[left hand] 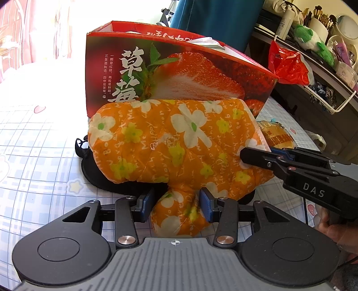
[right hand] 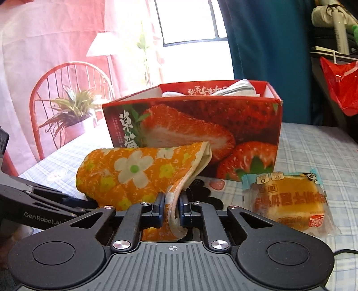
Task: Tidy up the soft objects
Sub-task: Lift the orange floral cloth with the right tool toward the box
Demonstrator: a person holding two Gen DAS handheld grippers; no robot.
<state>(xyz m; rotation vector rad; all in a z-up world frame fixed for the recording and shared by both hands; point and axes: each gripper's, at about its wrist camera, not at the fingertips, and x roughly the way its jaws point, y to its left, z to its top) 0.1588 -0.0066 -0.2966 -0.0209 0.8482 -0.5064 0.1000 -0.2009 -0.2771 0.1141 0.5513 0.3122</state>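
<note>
Orange quilted oven mitt [left hand: 174,143] with white and yellow flowers is held by both grippers. Left gripper [left hand: 176,204]: blue pads pressed on the mitt's thumb, jaws partly apart around the bunched fabric. Right gripper [right hand: 171,209]: jaws nearly closed, pinching the cream-lined cuff edge. The mitt lies on the checked tablecloth [right hand: 313,147], just in front of the red strawberry box [right hand: 223,120]. 1 wrapped bun [right hand: 288,201] sits beside it, near the box's corner.

A red plastic bag [left hand: 288,65] hanging at the right, a green plush toy [left hand: 313,40] on a shelf, a potted plant [right hand: 71,112] by a red chair [right hand: 67,94], a blue curtain [right hand: 268,44], a bright window [right hand: 190,20]
</note>
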